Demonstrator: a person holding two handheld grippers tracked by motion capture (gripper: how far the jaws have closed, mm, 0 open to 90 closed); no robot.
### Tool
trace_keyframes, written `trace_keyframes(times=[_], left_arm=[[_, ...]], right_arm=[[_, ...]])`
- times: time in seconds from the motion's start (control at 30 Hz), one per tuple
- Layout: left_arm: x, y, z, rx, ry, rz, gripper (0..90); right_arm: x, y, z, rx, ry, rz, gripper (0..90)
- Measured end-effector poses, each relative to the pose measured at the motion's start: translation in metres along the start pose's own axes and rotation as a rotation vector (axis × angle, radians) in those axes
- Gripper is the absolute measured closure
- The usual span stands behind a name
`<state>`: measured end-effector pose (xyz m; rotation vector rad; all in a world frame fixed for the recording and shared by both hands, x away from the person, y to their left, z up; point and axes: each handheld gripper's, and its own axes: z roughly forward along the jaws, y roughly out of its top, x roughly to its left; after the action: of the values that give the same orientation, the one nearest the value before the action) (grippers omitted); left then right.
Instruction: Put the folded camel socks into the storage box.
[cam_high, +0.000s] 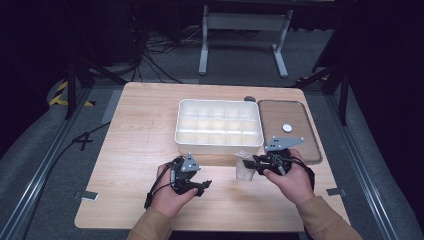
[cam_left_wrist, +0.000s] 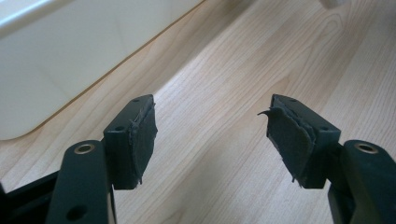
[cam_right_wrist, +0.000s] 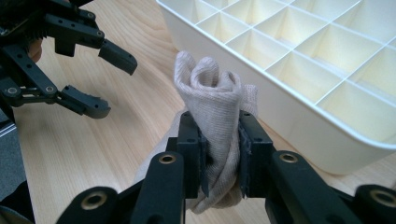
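A rolled beige sock (cam_right_wrist: 212, 105) is pinched between the jaws of my right gripper (cam_right_wrist: 220, 140), which is shut on it. In the high view that sock (cam_high: 244, 165) hangs pale in front of the white divided box (cam_high: 218, 145), and my right gripper (cam_high: 256, 162) holds it just above the table. My left gripper (cam_high: 204, 186) sits to the left of the sock, open and holding nothing; its worn pads (cam_left_wrist: 144, 137) stand wide apart over bare wood. The right gripper view shows that left gripper (cam_right_wrist: 105, 84) at upper left, apart from the sock.
The white box (cam_right_wrist: 299, 51) has several compartments in a grid. A brown lid (cam_high: 287, 127) with a small white disc (cam_high: 287, 127) on it lies to the box's right. The wooden table's (cam_high: 140, 145) left half is bare. Cables and a frame stand beyond the table.
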<state>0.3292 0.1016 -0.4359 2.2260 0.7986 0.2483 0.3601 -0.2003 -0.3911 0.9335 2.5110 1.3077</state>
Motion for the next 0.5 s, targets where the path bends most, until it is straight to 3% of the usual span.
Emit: trace_keyframes(times=[0.5], left_arm=[[0.003,0.000,-0.003,0.004,0.007,-0.006,34.5]], right_arm=[[-0.018,0.018,-0.005,-0.021,-0.047,-0.033,73.8]])
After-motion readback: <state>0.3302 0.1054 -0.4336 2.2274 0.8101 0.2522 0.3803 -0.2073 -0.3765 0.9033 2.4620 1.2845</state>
